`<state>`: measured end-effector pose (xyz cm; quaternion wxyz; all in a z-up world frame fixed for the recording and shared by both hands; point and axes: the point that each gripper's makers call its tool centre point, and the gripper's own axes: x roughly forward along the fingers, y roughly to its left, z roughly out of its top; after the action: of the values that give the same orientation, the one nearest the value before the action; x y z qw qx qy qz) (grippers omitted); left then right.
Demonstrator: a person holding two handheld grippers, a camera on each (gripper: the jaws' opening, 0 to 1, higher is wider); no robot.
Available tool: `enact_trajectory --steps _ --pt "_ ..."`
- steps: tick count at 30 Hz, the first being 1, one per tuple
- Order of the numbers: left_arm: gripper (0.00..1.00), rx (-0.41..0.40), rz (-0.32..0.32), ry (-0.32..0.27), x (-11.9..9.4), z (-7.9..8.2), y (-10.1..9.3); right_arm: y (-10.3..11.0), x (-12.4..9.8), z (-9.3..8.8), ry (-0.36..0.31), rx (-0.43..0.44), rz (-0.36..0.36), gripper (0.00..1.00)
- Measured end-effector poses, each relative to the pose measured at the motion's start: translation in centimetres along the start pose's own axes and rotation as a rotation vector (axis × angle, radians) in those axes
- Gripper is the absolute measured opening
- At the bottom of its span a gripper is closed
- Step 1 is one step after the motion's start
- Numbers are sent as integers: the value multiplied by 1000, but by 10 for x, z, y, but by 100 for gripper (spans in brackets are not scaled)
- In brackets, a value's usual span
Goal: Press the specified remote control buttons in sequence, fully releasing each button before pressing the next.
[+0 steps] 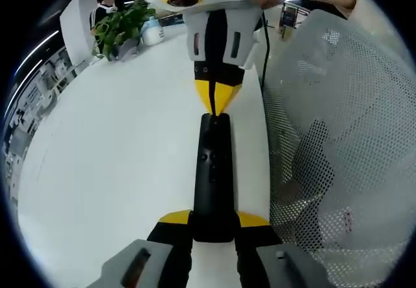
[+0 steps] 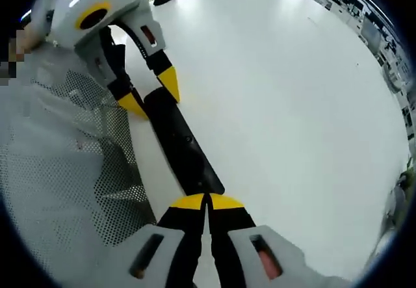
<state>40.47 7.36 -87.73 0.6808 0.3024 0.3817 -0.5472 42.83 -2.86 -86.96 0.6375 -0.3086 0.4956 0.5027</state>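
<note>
At the bottom of the left gripper view, the left gripper (image 1: pixel 213 222) with its grey body and yellow-tipped black jaws clamps the near end of a long, slim black remote control (image 1: pixel 213 177), one jaw on each long side. The remote runs up the middle of the frame across a round white table (image 1: pixel 110 151), small buttons faintly visible along its face. At its far end, just above centre, the right gripper (image 1: pixel 218 99) comes down from the top, its yellow tips drawn together into a point that touches the remote's end. A white mesh sleeve (image 1: pixel 344 138) fills the right side, and a green potted plant (image 1: pixel 120 26) sits at the upper left. In the right gripper view, the right gripper (image 2: pixel 208 201) at bottom centre has its jaws closed tip to tip on the remote's near end (image 2: pixel 185 148); the left gripper (image 2: pixel 149 90) grips the far end at upper left.
</note>
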Motion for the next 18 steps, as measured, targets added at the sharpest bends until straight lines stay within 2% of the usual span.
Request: enact_trajectory --steps 4,9,18 --pt "24 0 1 1 0 0 0 2 -1 2 3 -39 -4 0" --pt "24 0 1 3 0 0 0 5 -2 11 -16 -39 4 0" --pt "24 -3 -1 3 0 0 0 5 5 12 36 -121 -16 0"
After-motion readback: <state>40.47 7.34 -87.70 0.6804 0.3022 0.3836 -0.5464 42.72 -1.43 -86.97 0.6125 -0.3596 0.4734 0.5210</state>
